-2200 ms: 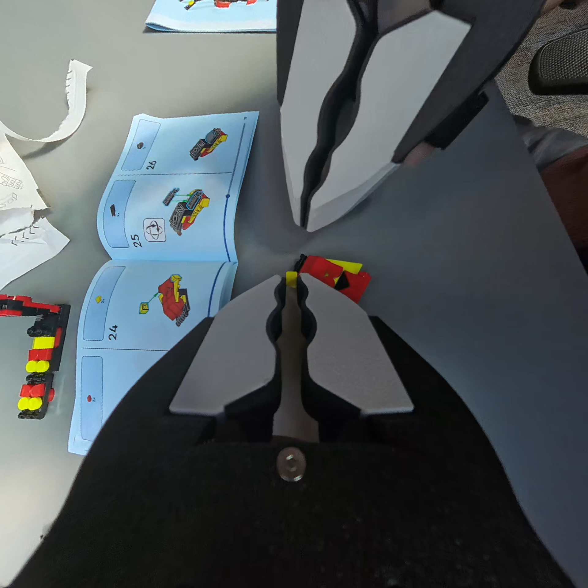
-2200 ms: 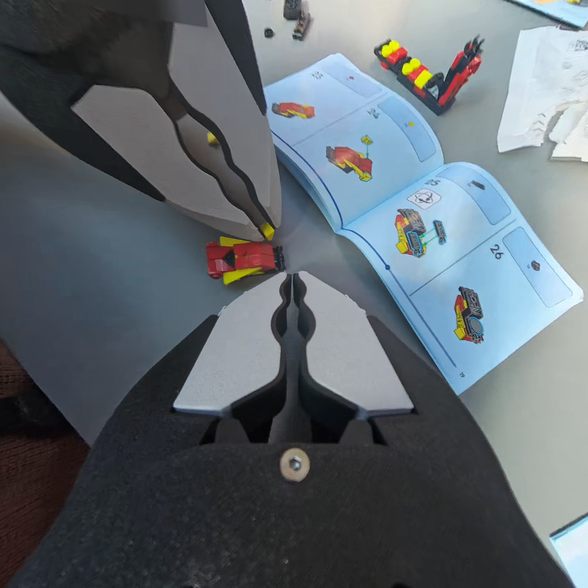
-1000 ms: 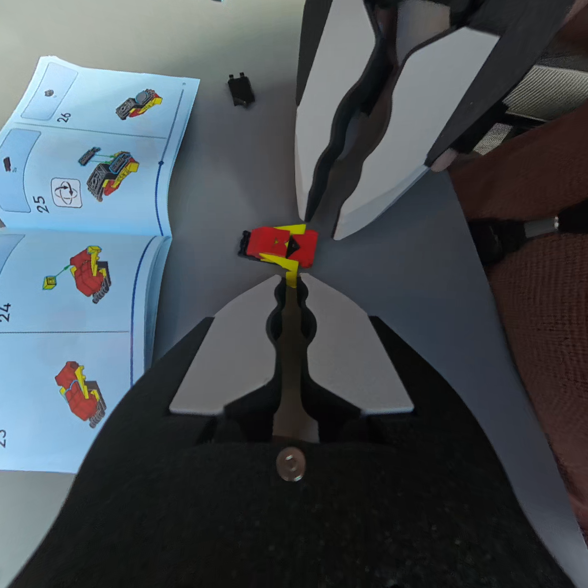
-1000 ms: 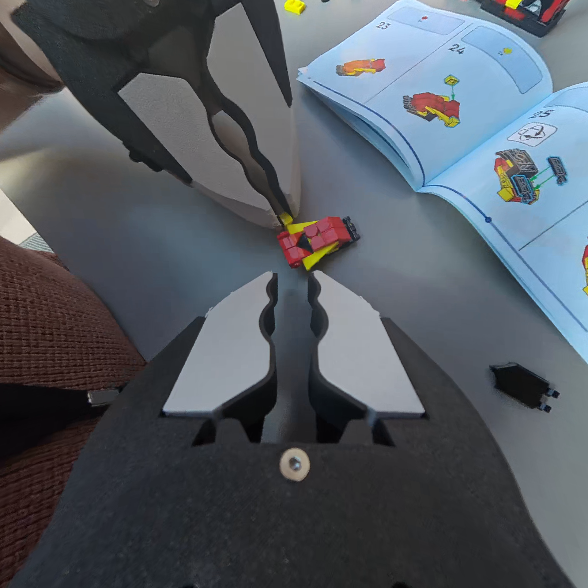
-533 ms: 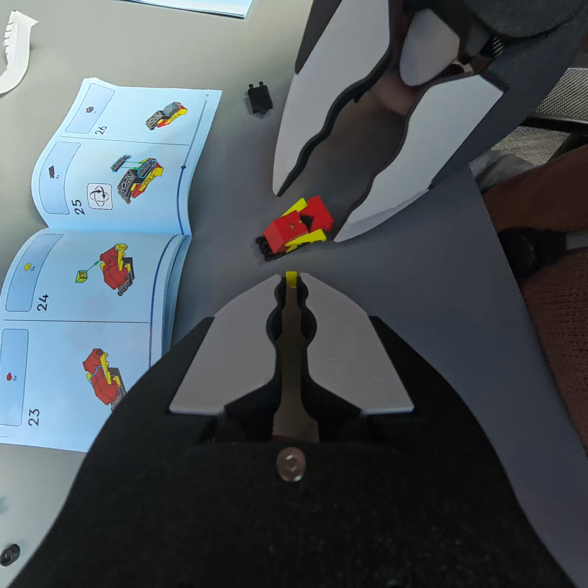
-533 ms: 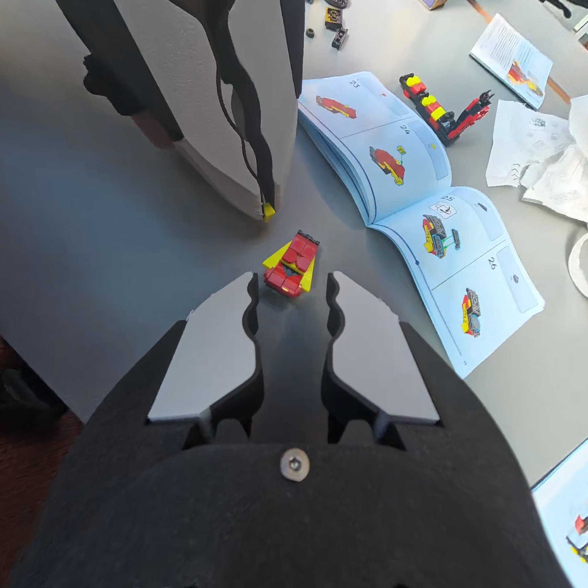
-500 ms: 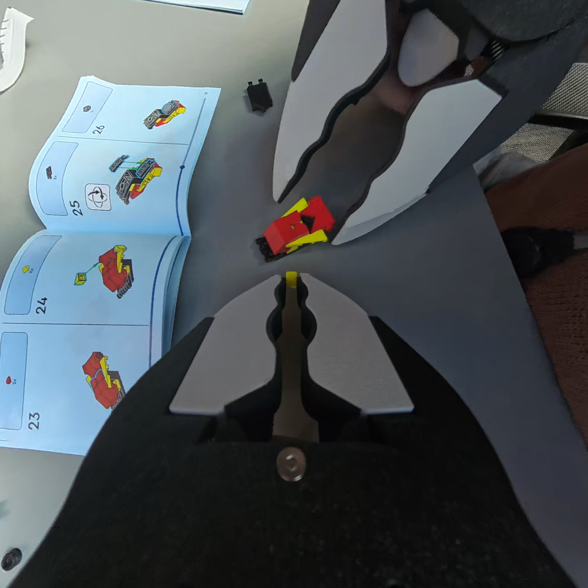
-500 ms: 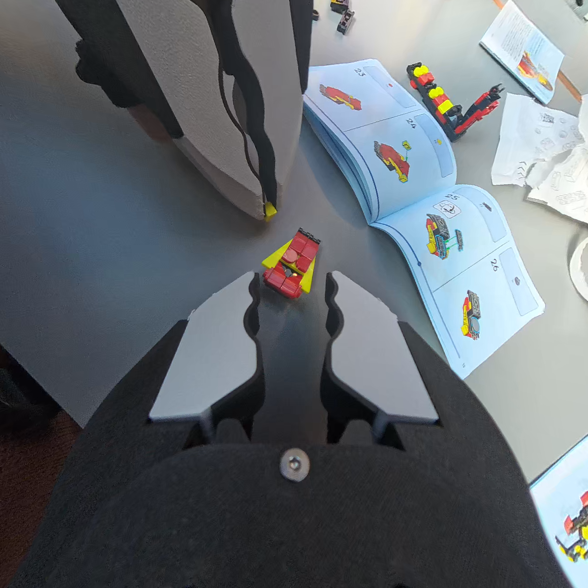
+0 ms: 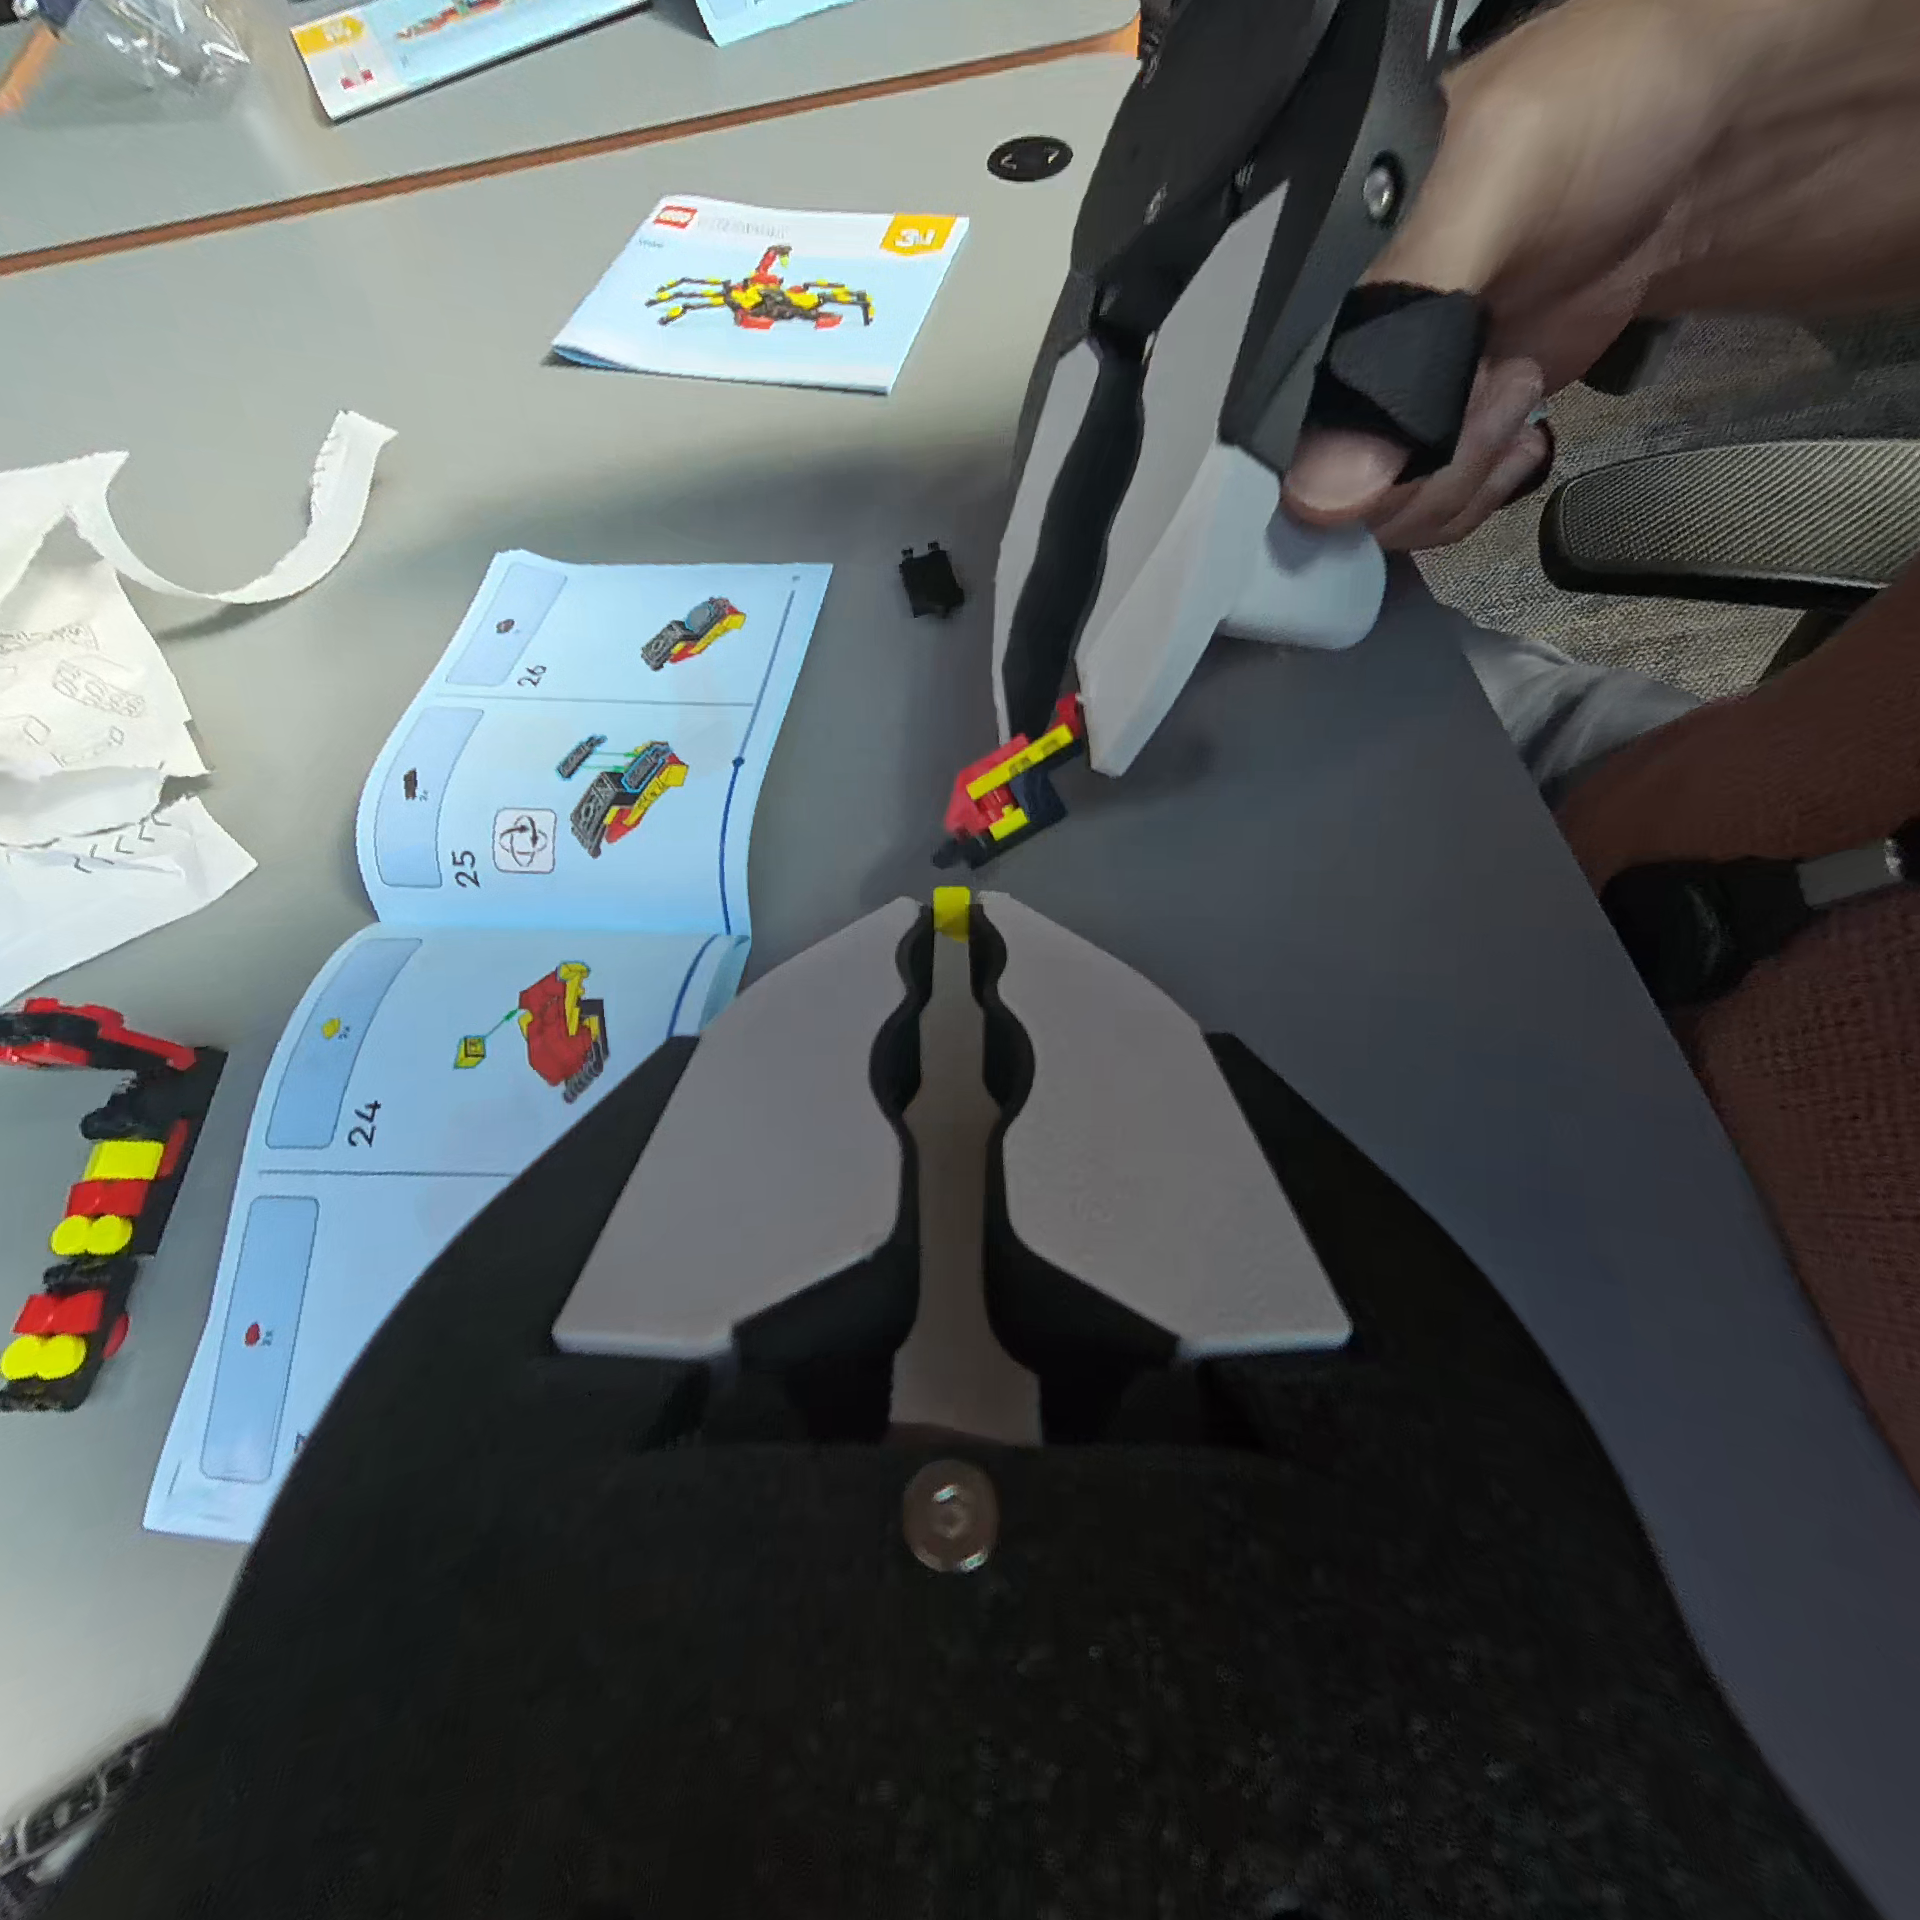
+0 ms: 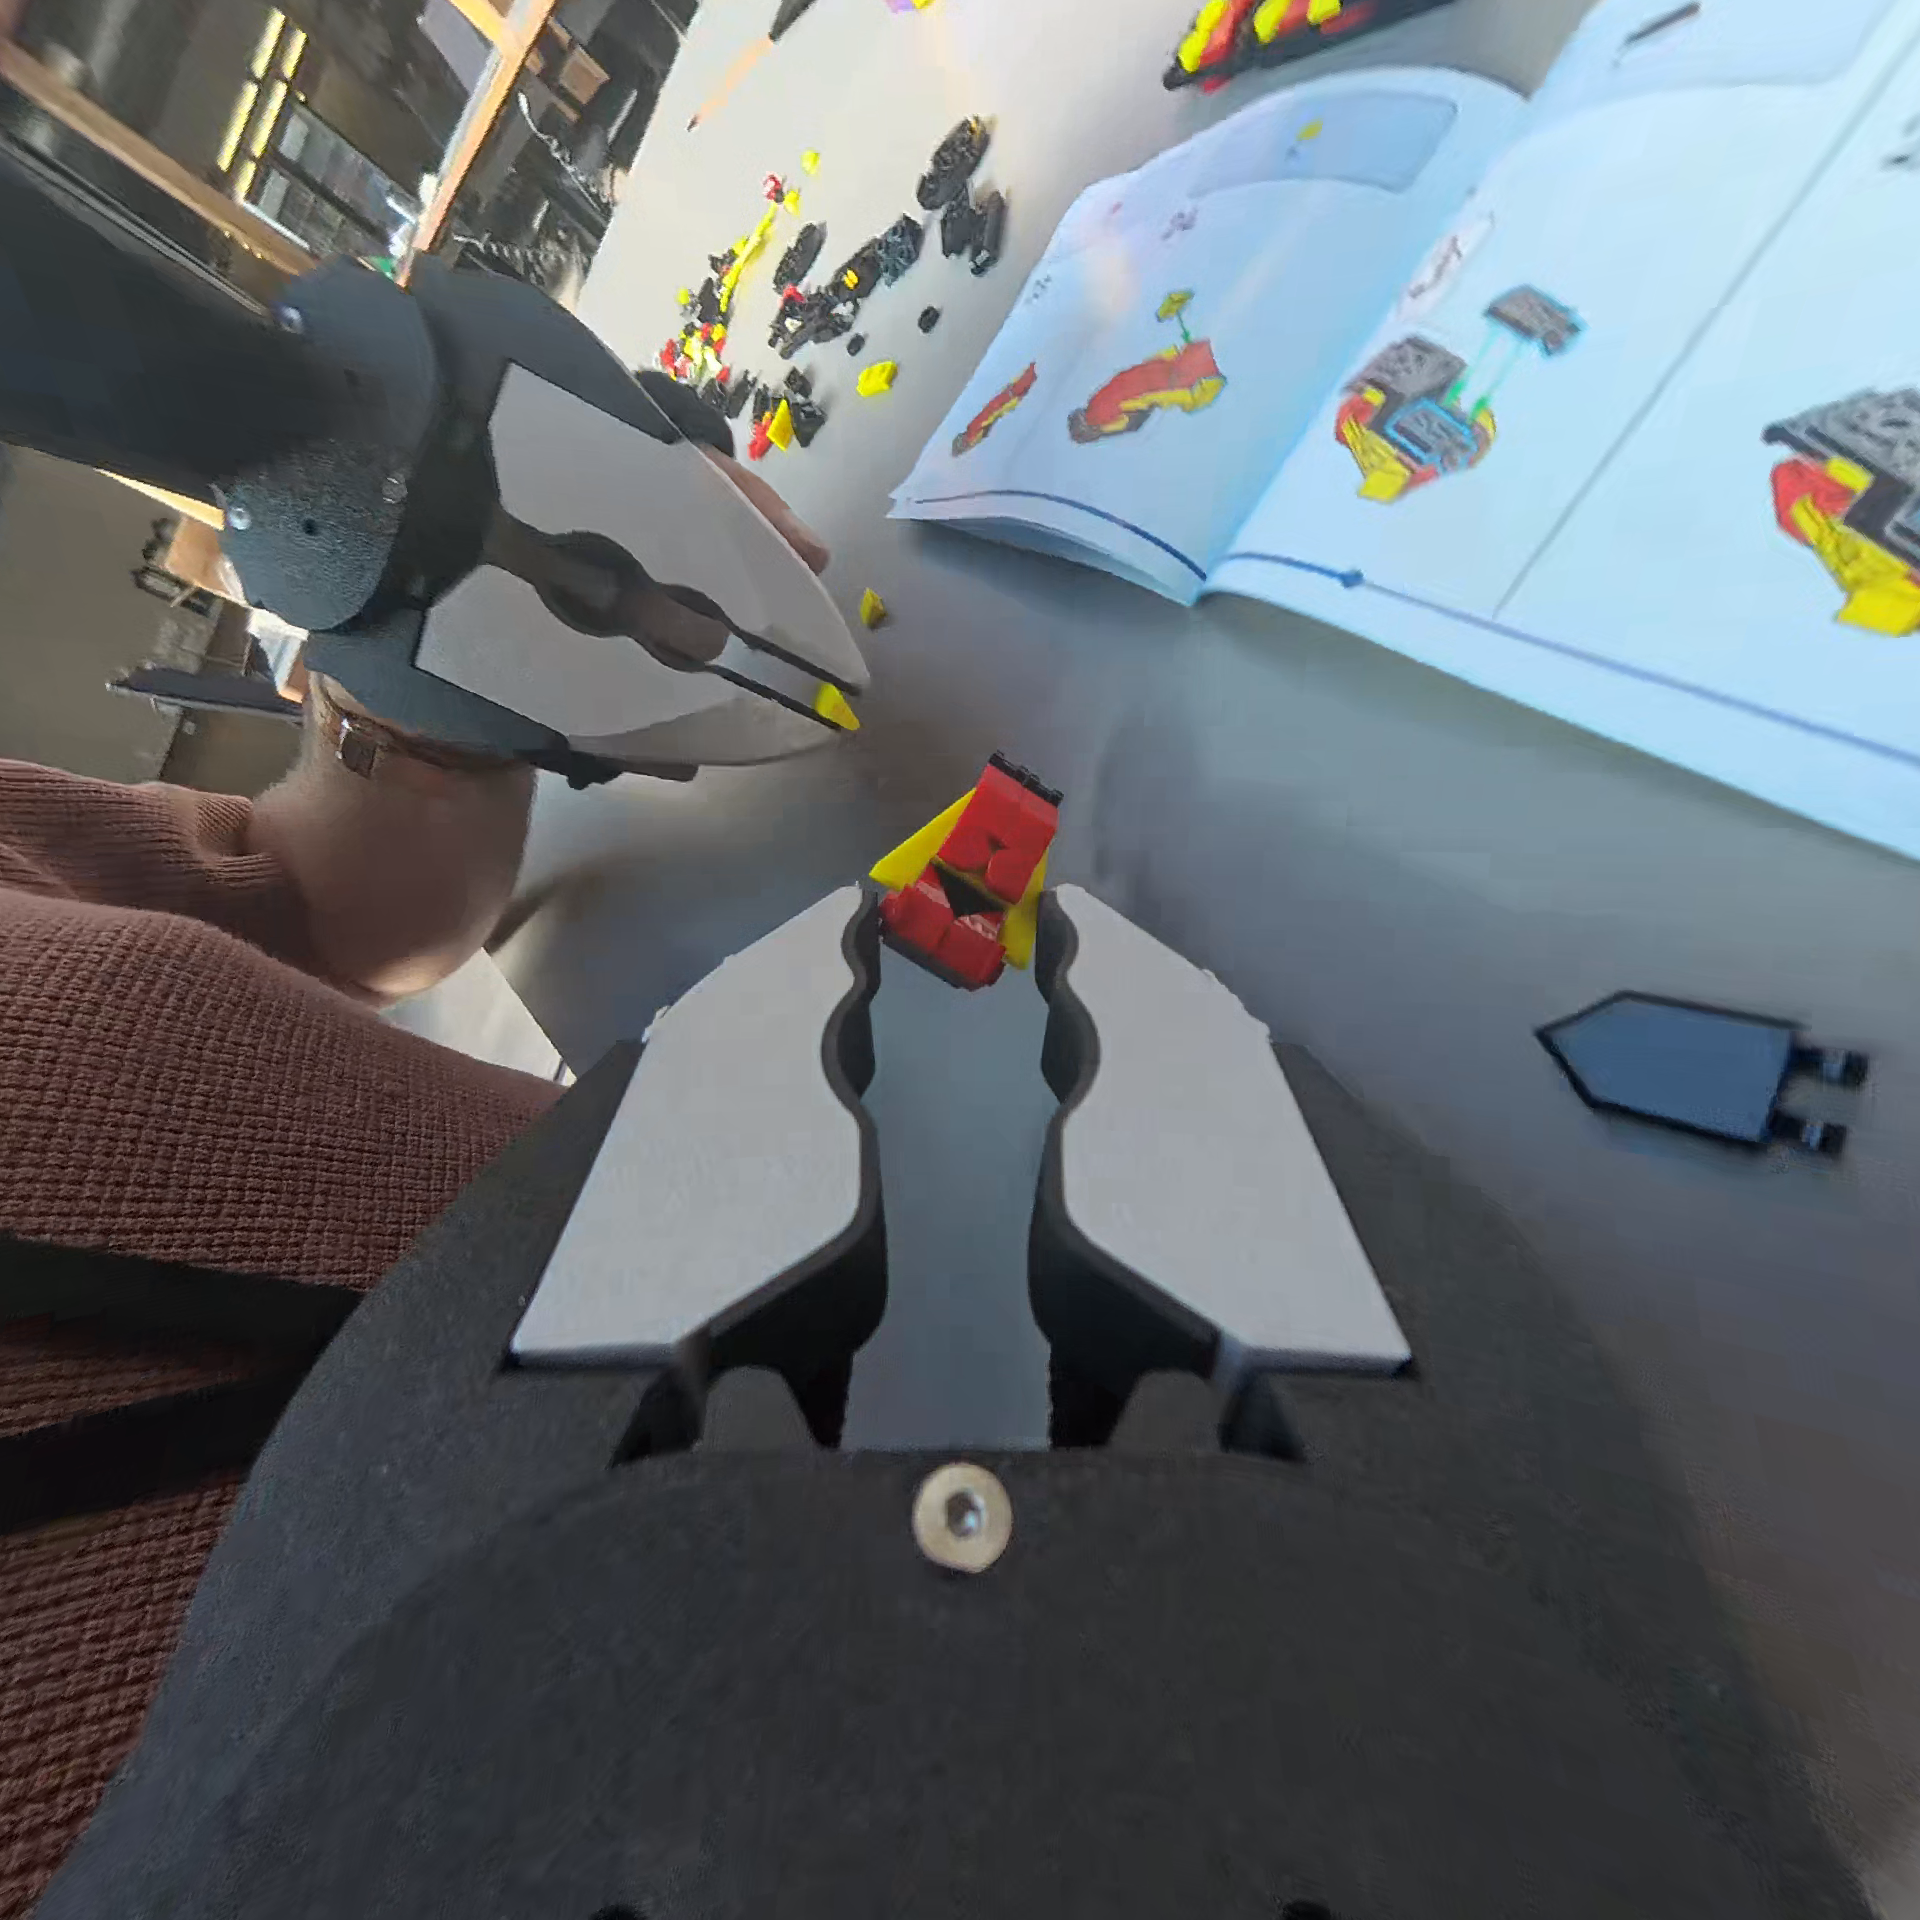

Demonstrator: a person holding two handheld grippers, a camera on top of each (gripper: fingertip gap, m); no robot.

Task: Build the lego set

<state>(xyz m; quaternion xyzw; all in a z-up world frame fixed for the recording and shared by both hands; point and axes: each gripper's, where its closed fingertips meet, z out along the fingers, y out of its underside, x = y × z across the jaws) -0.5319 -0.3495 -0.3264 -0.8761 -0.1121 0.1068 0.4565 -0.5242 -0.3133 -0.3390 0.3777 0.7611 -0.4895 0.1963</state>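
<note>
Two grippers meet over the grey table (image 9: pixel 1299 935). At frame centre of the left wrist view, the left gripper (image 9: pixel 952 912) is clenched on a small yellow brick (image 9: pixel 951 912), its tips almost together. Just above it, the right gripper (image 9: pixel 1049 727) grasps the red and yellow model (image 9: pixel 1003 784), which hangs tilted from its tips.

The right wrist view shows that grip closely: the model (image 10: pixel 971 894) sits between the right gripper's (image 10: pixel 956 925) two fingertips, with the left gripper (image 10: pixel 836 707) at left centre carrying its yellow brick (image 10: pixel 834 707). Only this view shows the loose pile of black, red and yellow pieces (image 10: pixel 831 281) at the top, and the flat black piece (image 10: pixel 1683 1070) at right. Only the left wrist view shows the closed booklet (image 9: pixel 758 296) near the top, the torn white paper (image 9: pixel 94 665) at left, and the black, red and yellow assembly (image 9: pixel 83 1216) at lower left.

Half a second ago the model lay on the table between the right gripper's spread fingers; now those fingers have closed on it and raised one end.

The open instruction booklet (image 9: pixel 499 935) and the closed one carry printed numbers and a logo.
</note>
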